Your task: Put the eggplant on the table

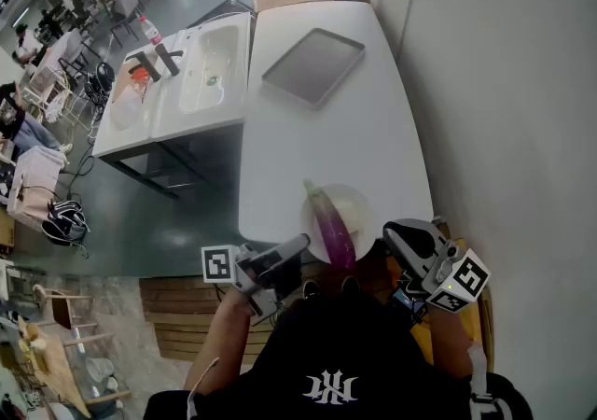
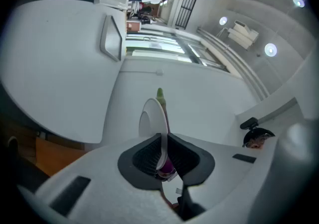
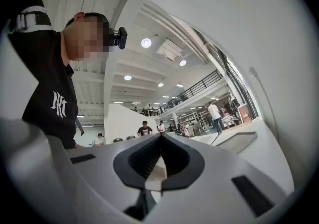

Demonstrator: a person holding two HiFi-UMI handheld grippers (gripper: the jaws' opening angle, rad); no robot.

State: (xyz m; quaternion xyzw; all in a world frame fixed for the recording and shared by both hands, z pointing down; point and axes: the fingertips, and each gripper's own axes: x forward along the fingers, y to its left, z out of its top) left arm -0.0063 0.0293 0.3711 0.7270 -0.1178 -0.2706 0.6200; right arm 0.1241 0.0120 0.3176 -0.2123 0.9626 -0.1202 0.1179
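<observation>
In the head view, the eggplant point(image 1: 331, 222) is lying across a white plate point(image 1: 362, 202), and the plate is sitting at the near edge of the table point(image 1: 326, 129). Whether the plate is resting fully on the table cannot be told. The left gripper point(image 1: 300, 245) is being held at the left side of the plate. The right gripper point(image 1: 396, 236) is being held just to the right of the plate, apart from it.

In the left gripper view, the rim of the plate point(image 2: 149, 118) is being pinched between the closed jaws of the left gripper point(image 2: 162, 151). The purple eggplant point(image 2: 167, 167) is showing just behind the rim.

In the right gripper view, the jaws of the right gripper point(image 3: 159, 141) are being pressed together with nothing between them.

The task is being judged as not yet done: the eggplant is lying on the plate, not on the table surface. It has to be taken off and laid beside the plate.
</observation>
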